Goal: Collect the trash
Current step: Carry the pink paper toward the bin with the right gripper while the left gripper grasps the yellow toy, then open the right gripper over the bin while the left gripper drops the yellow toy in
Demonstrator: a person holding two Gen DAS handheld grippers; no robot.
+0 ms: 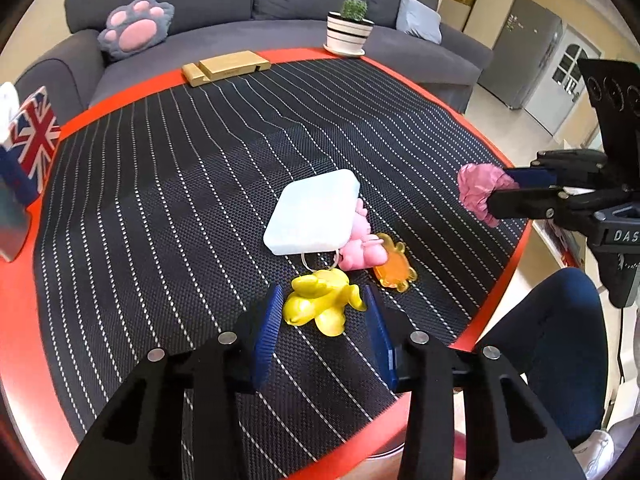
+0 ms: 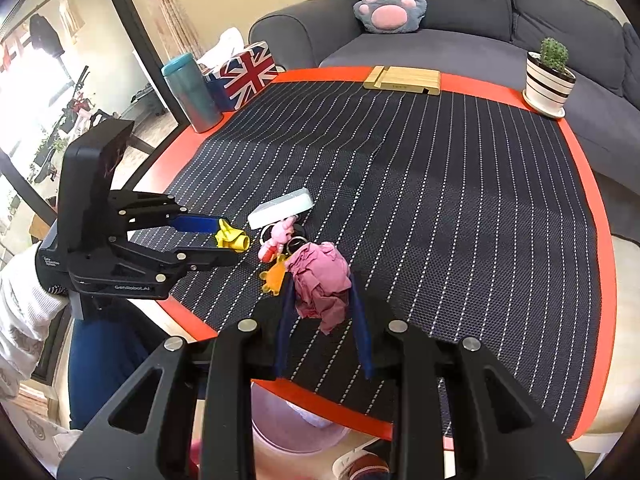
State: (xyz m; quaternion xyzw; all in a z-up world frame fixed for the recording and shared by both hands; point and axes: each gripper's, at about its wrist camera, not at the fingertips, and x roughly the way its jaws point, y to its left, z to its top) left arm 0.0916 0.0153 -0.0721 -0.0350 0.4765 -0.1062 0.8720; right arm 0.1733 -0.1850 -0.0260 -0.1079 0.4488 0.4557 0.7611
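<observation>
Right tool (image 2: 322, 300) clamps crumpled pink paper wad (image 2: 320, 280), left tool (image 1: 322, 312) spread open around yellow rubbery toy (image 1: 320, 304): loose wad could slip.

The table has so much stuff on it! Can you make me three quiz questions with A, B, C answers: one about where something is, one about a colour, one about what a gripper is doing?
1. Where is the cactus pot?
A. table edge by the sofa
B. floor
C. on the white box

2. What colour is the toy between the left gripper fingers?
A. green
B. yellow
C. blue

3. What is the right gripper doing?
A. hanging open
B. holding crumpled pink paper
C. holding a cup

Answers: 1 A, it stands on the red rim; 2 B, it is bright yellow; 3 B, the wad sits pinched between the fingers.
</observation>
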